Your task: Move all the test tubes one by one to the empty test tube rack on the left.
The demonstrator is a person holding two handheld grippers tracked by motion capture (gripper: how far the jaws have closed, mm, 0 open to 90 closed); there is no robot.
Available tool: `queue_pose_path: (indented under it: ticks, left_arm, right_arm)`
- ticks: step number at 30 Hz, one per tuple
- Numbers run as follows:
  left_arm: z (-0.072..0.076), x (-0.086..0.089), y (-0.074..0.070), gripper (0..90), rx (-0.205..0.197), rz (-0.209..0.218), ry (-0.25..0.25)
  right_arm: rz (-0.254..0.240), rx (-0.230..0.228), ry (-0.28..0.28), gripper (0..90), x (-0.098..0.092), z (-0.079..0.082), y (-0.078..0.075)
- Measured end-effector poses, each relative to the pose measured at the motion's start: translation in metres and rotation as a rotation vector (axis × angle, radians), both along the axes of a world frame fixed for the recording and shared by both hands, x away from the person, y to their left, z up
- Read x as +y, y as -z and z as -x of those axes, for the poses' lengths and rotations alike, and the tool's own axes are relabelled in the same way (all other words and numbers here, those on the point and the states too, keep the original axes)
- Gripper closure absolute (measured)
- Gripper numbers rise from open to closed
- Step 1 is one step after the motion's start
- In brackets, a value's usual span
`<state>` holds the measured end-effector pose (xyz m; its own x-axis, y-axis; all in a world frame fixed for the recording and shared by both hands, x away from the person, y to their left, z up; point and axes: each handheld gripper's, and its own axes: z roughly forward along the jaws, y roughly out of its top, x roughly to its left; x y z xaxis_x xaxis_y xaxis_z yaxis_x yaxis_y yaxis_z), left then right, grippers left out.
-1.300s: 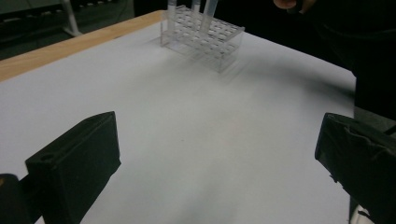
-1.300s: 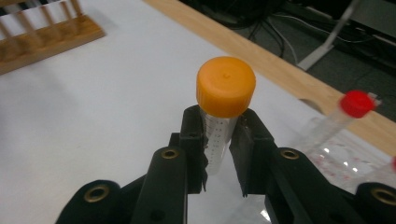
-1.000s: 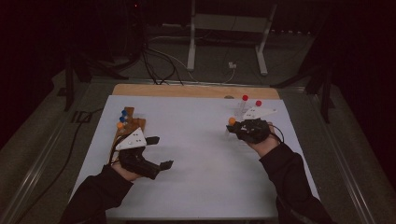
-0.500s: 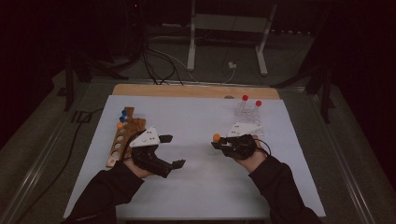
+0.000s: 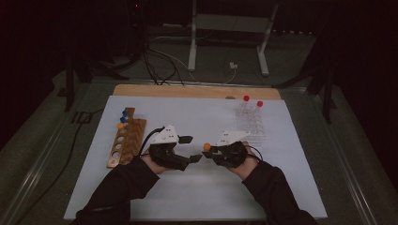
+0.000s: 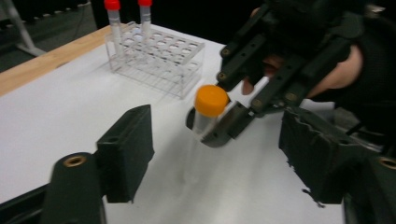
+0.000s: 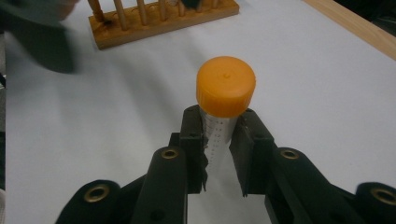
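Observation:
A clear tube with an orange cap (image 7: 225,86) is clamped just below the cap by my right gripper (image 7: 219,135), which is shut on it. In the high view that tube (image 5: 206,146) is held over the middle of the white mat, cap pointing left. My left gripper (image 5: 191,149) faces it from the left, a short way off. Its jaws have just been closing and stand apart, pressing on nothing. In the left gripper view the tube (image 6: 211,100) shows ahead of my left gripper (image 6: 219,154), beyond the jaw tips, and the right gripper (image 6: 243,116) holds it there.
A wooden rack (image 5: 126,140) with blue- and orange-capped tubes (image 5: 124,117) lies at the left of the white mat (image 5: 197,197). A clear plastic rack (image 5: 251,123) with two red-capped tubes (image 5: 246,98) stands at the right. Cables and a metal stand are behind the table.
My right hand has carried the orange-capped tube leftward from the clear rack to the middle. My left hand has moved right to meet it, and its jaws have narrowed.

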<state>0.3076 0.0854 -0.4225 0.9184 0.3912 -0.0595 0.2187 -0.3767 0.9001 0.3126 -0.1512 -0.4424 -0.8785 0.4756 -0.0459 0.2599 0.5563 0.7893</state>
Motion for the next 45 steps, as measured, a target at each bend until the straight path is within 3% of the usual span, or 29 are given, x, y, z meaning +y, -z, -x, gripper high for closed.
queue_pose_path:
  ticks: [7,16,22,29,38,45]
  left_arm:
    - [-0.005,-0.013,0.001,50.0,-0.047,-0.018,0.006]
    - [-0.008,-0.025,0.006,64.8,-0.058,-0.038,0.022]
    - [-0.008,-0.027,0.007,70.6,-0.064,-0.049,0.028]
    - [-0.008,-0.025,0.002,71.4,-0.073,-0.038,0.021]
    - [-0.009,-0.007,-0.009,71.6,-0.079,-0.023,-0.020]
    - [-0.009,0.019,-0.020,71.6,-0.100,-0.030,-0.085]
  right_arm:
    - [-0.002,0.004,-0.005,75.1,0.001,0.001,0.001]
    - [-0.004,0.004,-0.011,75.0,0.002,0.002,-0.001]
    - [-0.006,0.003,-0.009,75.1,0.001,0.002,-0.001]
    - [-0.047,-0.006,-0.004,73.8,0.000,0.003,-0.003]
    - [-0.083,-0.049,0.054,47.9,-0.008,0.004,-0.007]
    - [-0.120,-0.044,0.081,23.7,-0.014,0.004,-0.014]
